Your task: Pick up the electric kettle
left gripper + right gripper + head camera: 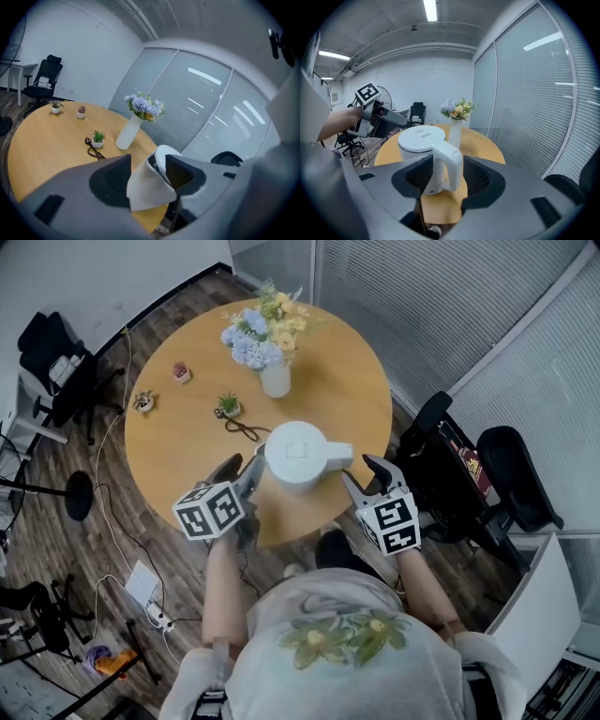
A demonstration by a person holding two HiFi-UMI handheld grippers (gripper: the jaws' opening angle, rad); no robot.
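Head view steeply down; gripper views low, close; electric kettle [295,454] in all.

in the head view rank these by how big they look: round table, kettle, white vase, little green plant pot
1. round table
2. kettle
3. white vase
4. green plant pot
The last two look close; the vase seems slightly larger.

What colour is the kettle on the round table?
The kettle is white all over. The head view shows it best.

White kettle [298,454] (tan table [187,442])
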